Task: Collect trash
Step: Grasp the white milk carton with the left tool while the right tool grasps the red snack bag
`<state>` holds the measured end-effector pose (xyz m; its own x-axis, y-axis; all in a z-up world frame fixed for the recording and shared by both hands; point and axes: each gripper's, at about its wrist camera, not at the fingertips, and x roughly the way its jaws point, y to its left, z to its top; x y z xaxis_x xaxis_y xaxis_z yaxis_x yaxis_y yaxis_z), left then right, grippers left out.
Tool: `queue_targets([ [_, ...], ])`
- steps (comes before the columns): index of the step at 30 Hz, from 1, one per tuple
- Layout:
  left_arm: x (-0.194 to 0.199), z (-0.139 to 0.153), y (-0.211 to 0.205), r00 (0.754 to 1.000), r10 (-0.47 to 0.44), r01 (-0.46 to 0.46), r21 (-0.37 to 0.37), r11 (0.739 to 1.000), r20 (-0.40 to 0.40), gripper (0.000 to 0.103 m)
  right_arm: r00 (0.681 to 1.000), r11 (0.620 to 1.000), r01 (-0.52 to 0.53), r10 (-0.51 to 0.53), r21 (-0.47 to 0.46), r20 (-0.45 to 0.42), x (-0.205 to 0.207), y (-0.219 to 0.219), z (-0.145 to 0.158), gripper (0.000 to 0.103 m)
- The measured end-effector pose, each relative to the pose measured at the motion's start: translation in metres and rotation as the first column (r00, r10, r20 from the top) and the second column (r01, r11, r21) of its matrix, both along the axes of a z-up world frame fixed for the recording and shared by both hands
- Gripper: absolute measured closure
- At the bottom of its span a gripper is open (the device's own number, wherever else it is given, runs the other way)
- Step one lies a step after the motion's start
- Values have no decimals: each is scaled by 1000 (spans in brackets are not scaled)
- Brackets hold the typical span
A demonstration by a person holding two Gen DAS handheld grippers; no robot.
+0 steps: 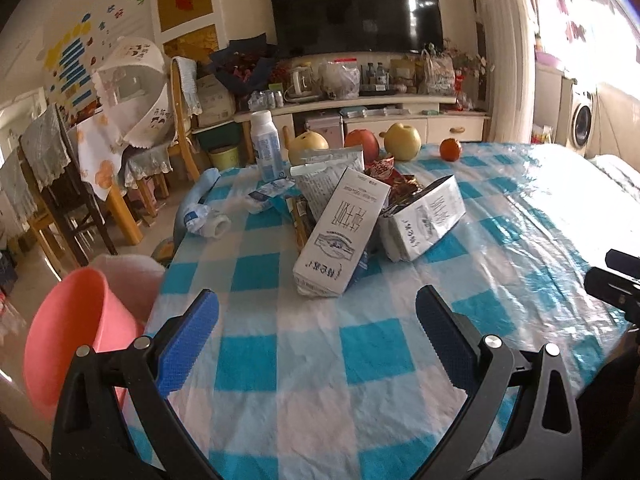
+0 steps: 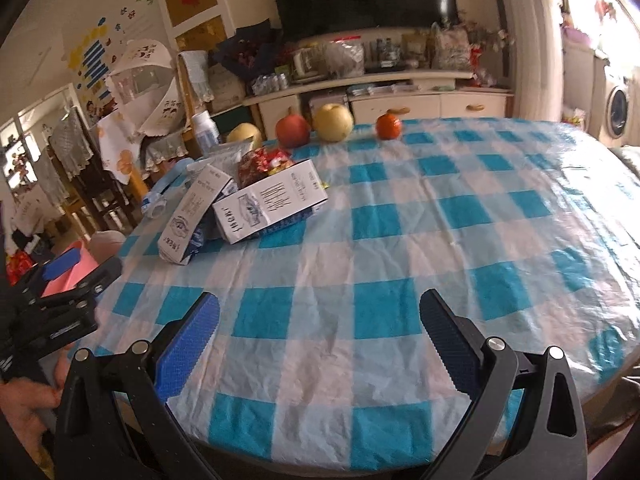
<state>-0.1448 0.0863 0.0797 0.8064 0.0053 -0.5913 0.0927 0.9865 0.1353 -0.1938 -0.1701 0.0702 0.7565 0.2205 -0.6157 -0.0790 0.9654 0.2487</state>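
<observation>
my left gripper (image 1: 316, 334) jaws wide and empty, my right gripper (image 2: 320, 334) likewise, both over the checked table (image 2: 400, 240), trash pile (image 1: 352, 220) at 12 o'clock from my left, 10 o'clock from my right, pink bin (image 1: 68, 332) at 9 o'clock

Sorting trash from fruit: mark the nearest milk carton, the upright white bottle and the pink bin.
Nearest milk carton (image 1: 340, 236): left wrist view, its printed front face.
Upright white bottle (image 1: 266, 146): left wrist view, its labelled body.
Pink bin (image 1: 64, 332): left wrist view, its inner wall.
</observation>
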Motion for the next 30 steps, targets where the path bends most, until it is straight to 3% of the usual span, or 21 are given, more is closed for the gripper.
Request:
queue_targets([
  [9,56,-15,-8,997,-54,57,62,996,-51,4,992,992,-124,124,3,-4,24,21,0,4],
  [19,107,-35,-19,989,-110,118,85,989,-99,5,983,983,-181,182,26,-22,71,27,2,4],
  [30,127,-45,-24,985,-116,130,106,986,-124,16,976,975,-219,219,48,-5,152,51,10,5],
])
